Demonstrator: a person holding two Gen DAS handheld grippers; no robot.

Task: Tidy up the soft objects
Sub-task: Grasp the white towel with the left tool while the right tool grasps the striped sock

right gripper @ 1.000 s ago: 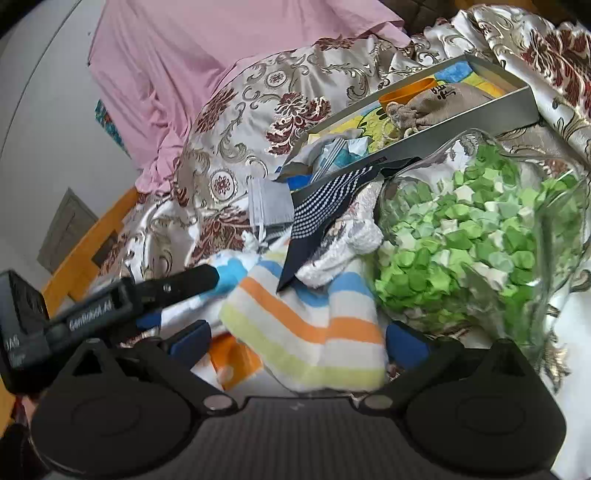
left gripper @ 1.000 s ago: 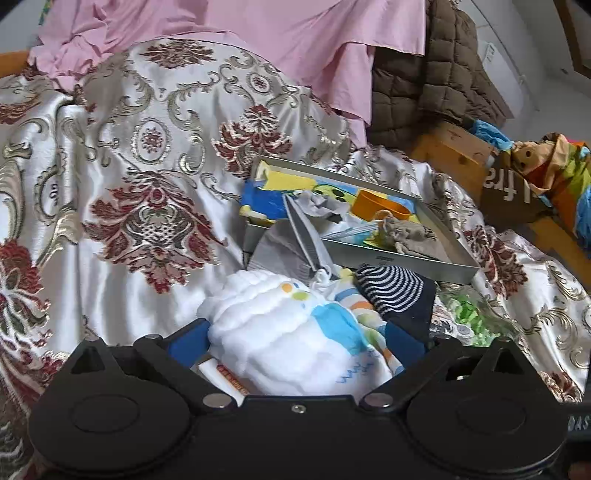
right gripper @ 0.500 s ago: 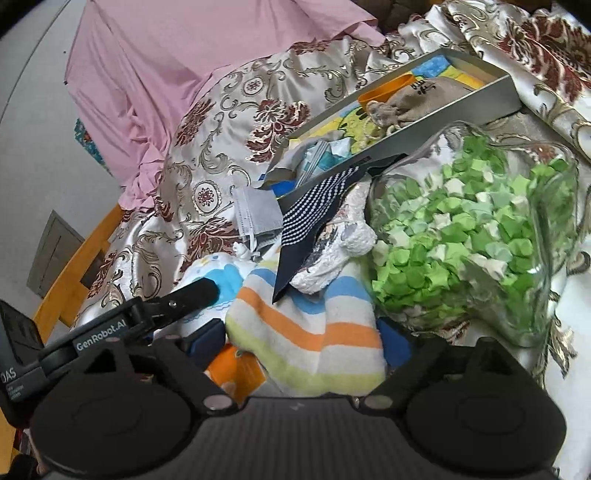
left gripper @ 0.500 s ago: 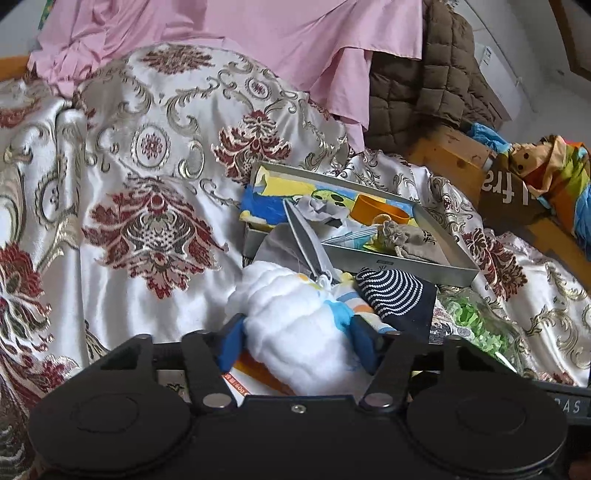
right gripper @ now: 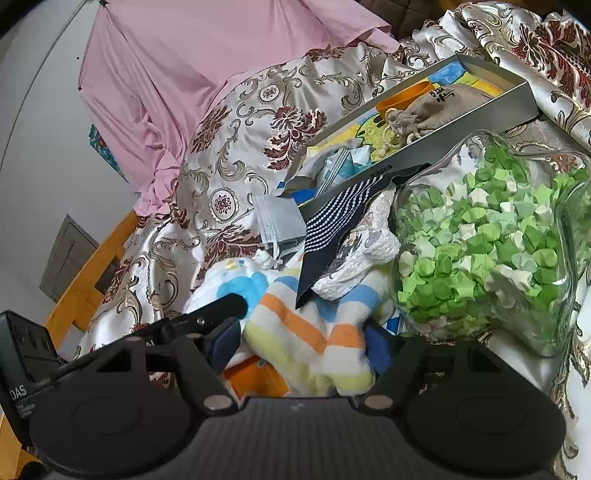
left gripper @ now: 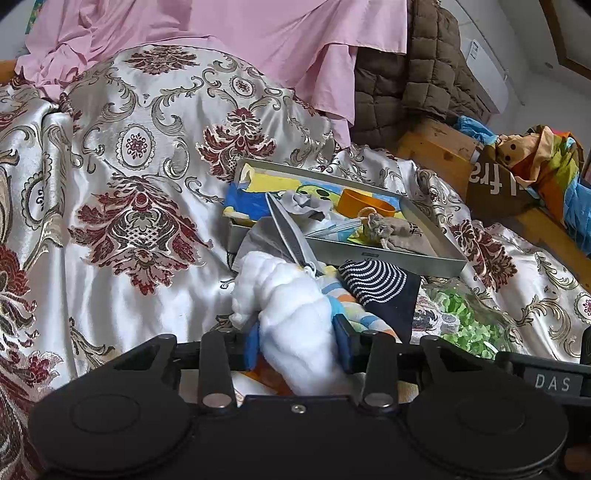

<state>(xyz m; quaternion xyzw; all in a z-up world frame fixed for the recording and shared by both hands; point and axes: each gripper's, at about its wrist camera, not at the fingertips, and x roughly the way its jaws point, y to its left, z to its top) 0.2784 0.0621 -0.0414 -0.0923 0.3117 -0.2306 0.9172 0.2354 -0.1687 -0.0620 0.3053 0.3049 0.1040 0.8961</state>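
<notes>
On a bed spread with a satin brocade cover [left gripper: 122,206], both grippers work at the same heap of soft things. The left gripper [left gripper: 297,345] has its blue pads against the two sides of a fluffy white cloth [left gripper: 291,314], and its jaws are closing, squeezing the cloth into a narrow bunch between them. The right gripper [right gripper: 301,341] straddles a striped towel [right gripper: 314,336] with orange, yellow and blue bands; its jaws are closing too, with the towel bunched between them and the pads at its edges, though whether they press firmly yet is hard to judge from this angle.

The white cloth and the towel lie touching, at the near end of the heap. A dark sock [left gripper: 376,284] with white dotted stripes is draped over the towel's far part, and a grey mask [right gripper: 277,223] lies just beyond the cloth. Behind them sits a shallow metal tray [left gripper: 388,258] holding a colourful sheet, an orange cup [left gripper: 364,203] and a beige drawstring pouch [right gripper: 439,107]. A glass bowl [right gripper: 569,295] of green paper stars stands just beside the towel, on the right gripper's side. A pink sheet [left gripper: 221,33] hangs at the back.
</notes>
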